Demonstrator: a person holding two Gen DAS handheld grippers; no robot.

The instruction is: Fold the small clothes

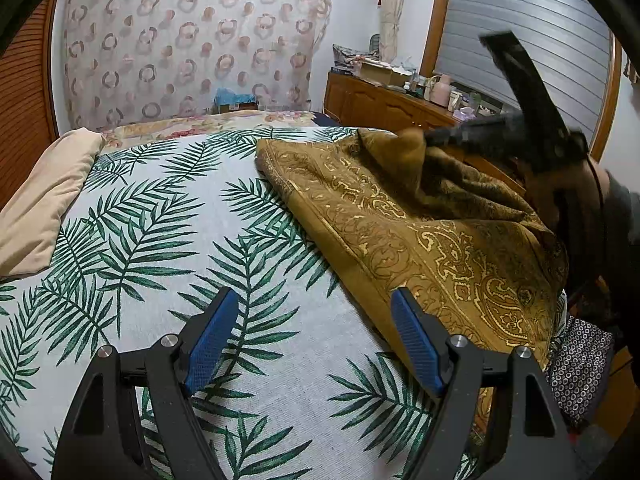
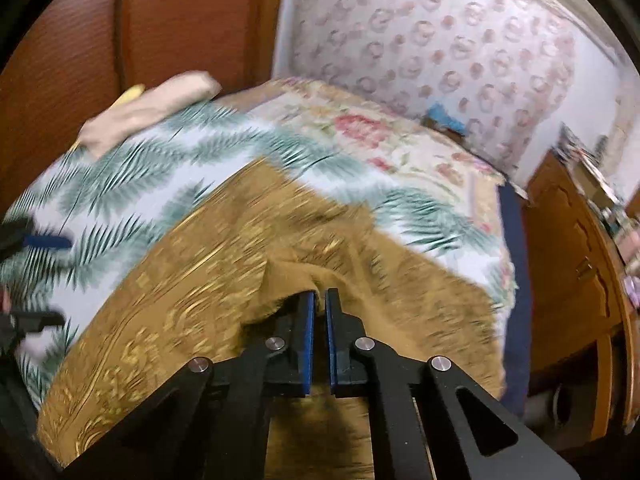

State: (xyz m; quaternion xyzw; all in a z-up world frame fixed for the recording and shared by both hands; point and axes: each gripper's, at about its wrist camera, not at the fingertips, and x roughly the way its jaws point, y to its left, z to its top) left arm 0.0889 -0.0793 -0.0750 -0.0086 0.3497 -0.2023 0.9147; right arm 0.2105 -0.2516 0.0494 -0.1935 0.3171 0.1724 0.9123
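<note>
Ochre cloth [image 2: 224,264] pinched by right gripper [image 2: 319,300]; left gripper [image 1: 312,340] apart, empty | carry fold across bed [image 1: 280,360] edge-to-edge; keep taut

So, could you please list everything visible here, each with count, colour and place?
Paisley patterned cloth: one, mustard gold, right side of the bed.
Palm-leaf bedspread: one, white and green, covering the bed.
Plain pillow: one, beige, bed's far left.
Floral quilt: one, cream and pink, behind the bedspread.
Ring-patterned curtain: one, pale pink, back wall.
Wooden dresser: one, brown, cluttered, right wall.
Left gripper: black, blue pads, open above the bedspread.
Right gripper: shut, pinching the cloth.
</note>
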